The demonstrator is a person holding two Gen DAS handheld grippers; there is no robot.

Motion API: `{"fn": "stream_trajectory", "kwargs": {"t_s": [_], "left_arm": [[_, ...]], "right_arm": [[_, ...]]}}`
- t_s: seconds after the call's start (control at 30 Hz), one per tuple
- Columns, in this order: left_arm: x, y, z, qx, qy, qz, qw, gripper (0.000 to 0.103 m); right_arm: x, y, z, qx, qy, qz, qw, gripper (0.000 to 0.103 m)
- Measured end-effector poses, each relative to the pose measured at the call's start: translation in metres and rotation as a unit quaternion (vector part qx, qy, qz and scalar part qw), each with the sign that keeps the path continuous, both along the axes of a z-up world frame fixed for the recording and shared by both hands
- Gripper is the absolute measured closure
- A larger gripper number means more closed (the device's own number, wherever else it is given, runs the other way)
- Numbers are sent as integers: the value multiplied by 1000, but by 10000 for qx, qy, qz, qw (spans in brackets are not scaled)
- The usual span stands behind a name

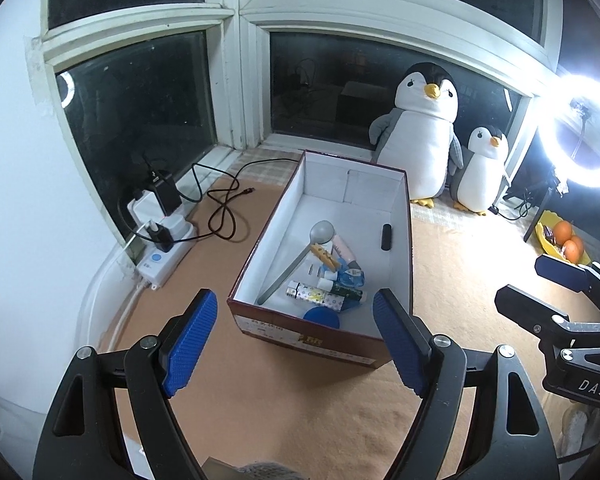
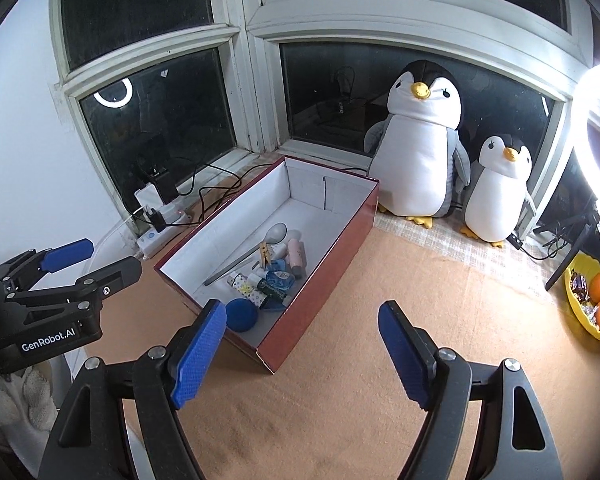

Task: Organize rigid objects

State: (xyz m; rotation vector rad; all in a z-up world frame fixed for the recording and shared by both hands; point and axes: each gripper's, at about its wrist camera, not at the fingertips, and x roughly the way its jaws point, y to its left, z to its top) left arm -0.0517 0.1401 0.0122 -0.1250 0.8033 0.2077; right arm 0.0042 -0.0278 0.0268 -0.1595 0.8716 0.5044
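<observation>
Grey long-handled spoon lies diagonally in red-sided cardboard box, bowl toward windows; box label unreadable. Left gripper, right gripper jaws wide, empty.

"GenRobot.AI" stands on the left claw body, "DAS" on the right claw body.

It is dark outside the big white-framed window. A bright ring light shines on the right. A tan mat covers the floor beside a white wall.
</observation>
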Motion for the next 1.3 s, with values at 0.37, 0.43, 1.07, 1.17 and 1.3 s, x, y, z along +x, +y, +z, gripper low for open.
{"fn": "stream_trajectory", "kwargs": {"t_s": [0.37, 0.43, 1.07, 1.17, 1.3], "left_arm": [[0, 1, 0, -19, -2, 9, 10000, 22], [0, 1, 0, -21, -1, 3, 10000, 22], [1, -2, 2, -19, -5, -12, 10000, 22], [1, -3, 2, -20, 0, -21, 10000, 22], [2, -4, 2, -4, 0, -46, 10000, 22]], "right_arm": [[1, 0, -2, -21, 38, -5, 10000, 28], [1, -1, -1, -9, 36, -3, 10000, 28], [1, -1, -4, -46, 87, -4, 10000, 28], [1, -2, -4, -58, 91, -9, 9999, 28], [1, -2, -6, -62, 121, -25, 9999, 28]]}}
